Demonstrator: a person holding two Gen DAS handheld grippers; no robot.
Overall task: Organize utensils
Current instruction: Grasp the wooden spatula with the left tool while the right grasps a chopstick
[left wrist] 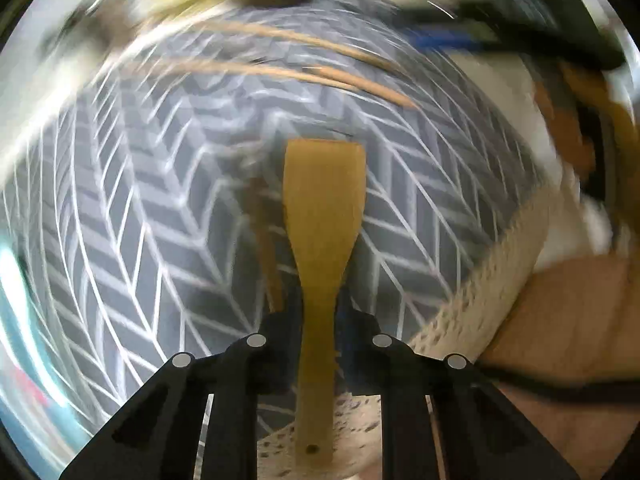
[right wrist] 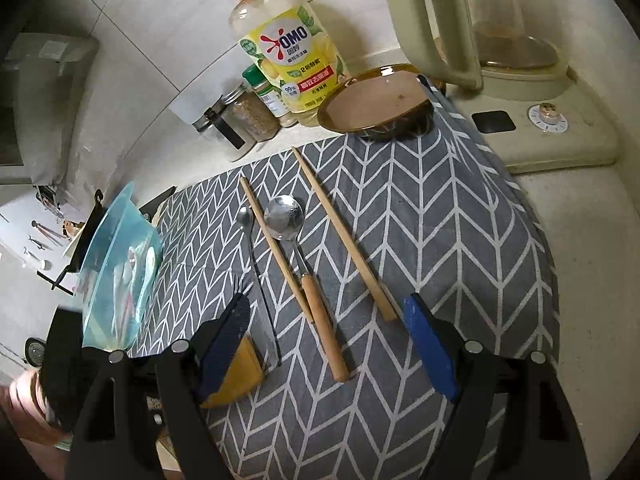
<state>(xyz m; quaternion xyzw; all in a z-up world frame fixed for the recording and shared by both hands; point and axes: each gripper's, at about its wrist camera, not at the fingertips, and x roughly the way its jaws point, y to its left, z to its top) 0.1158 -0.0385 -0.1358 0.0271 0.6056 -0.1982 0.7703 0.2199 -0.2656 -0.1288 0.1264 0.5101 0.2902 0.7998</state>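
Left gripper (left wrist: 320,312) is pinching the wooden spatula (left wrist: 324,216) by its handle above the grey cloth (left wrist: 160,220) (view blurred) — right gripper (right wrist: 328,320) is hovering, fingers spread, over the wood-handled spoon (right wrist: 304,264).

Matt wooden spatula (left wrist: 324,216), woven cloth (right wrist: 440,216)

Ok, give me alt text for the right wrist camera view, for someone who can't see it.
The open right gripper hovers over a grey patterned cloth where two chopsticks, a wooden-handled spoon and a thin spoon lie side by side. A brown bowl, a dish soap bottle and spice jars stand behind.
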